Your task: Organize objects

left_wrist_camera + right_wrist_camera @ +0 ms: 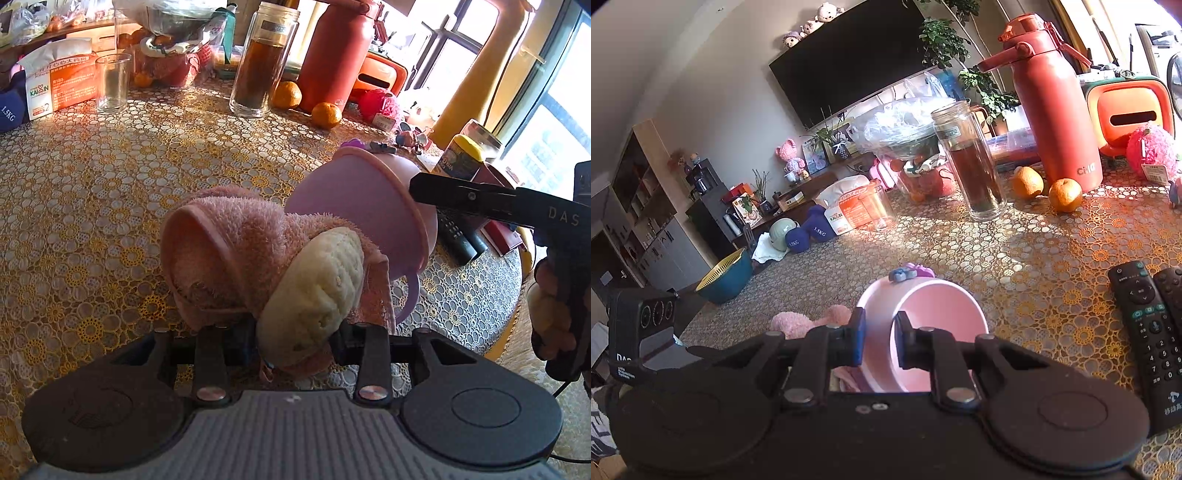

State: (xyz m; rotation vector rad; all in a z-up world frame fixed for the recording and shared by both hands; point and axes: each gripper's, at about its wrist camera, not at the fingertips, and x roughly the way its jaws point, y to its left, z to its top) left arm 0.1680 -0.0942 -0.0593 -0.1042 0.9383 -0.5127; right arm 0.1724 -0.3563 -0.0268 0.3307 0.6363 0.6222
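Note:
My left gripper (pixel 291 332) is shut on a pink fluffy towel toy (pixel 236 254) with a cream knitted patch (pixel 317 288), held above the table. My right gripper (pixel 880 339) is shut on the rim of a pink plastic cup (pixel 934 321), which is tilted on its side with its mouth toward the right wrist camera. In the left wrist view the cup (pixel 354 206) hangs just right of the towel toy, with the right gripper's finger (pixel 461 194) on its rim. The towel toy (pixel 809 321) shows left of the cup in the right wrist view.
On the lace-covered table (pixel 92 206): a glass tea bottle (pixel 264 62), a red thermos (pixel 338 55), two tangerines (pixel 325 114), an empty glass (pixel 112 83), an orange bag (pixel 62 88), two remotes (pixel 1148 332), a yellow-lidded jar (pixel 461 155) and an orange tissue box (pixel 1126 114).

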